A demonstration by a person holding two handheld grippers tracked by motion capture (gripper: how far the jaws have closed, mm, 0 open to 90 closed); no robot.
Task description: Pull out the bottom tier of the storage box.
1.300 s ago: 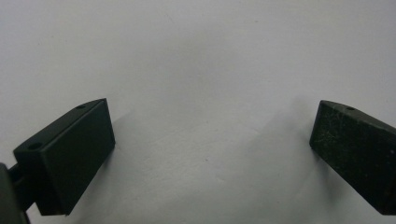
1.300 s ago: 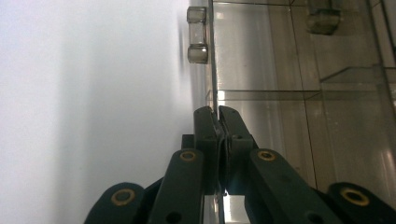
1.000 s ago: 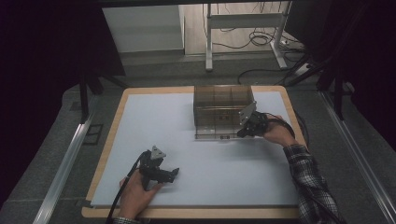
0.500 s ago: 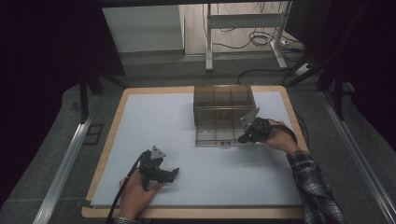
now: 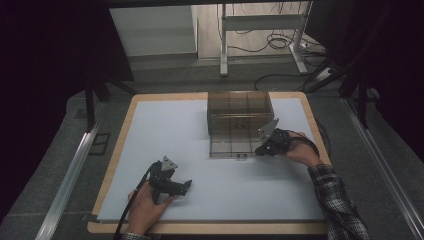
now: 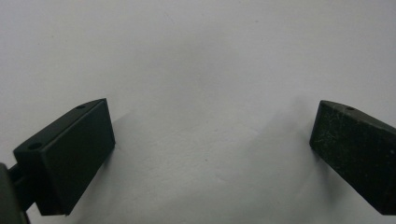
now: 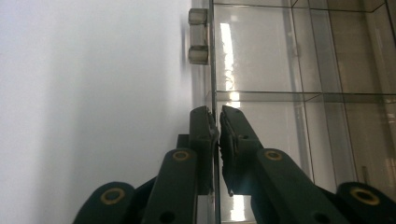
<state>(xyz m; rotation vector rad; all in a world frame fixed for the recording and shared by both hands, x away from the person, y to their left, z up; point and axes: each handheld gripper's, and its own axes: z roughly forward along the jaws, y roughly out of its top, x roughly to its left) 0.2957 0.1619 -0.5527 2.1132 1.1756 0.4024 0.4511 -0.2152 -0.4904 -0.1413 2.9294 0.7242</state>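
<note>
left gripper: we see it low on the white tabletop, near the front edge and left of centre, held in the person's left hand; its tips point toward the right edge.
left jaws: in the left gripper view they stand wide apart with bare white surface between them; we see nothing held and nothing touched.
clear box: a smoky transparent organiser with inner dividers, sitting toward the back edge, right of centre; its opened lid lies flat on the tabletop, stretched toward the front edge.
box axis: we read the long side as running left to right, parallel to the back edge, with the lid side facing the person.
right gripper: at the lid's front right corner, held in the right hand, tips pointing left toward the lid.
right jaws: in the right gripper view they are pressed together on the thin clear edge of the lid, which passes between them.
hinge tabs: two small clear lugs on that same edge, farther along from the jaws.
</note>
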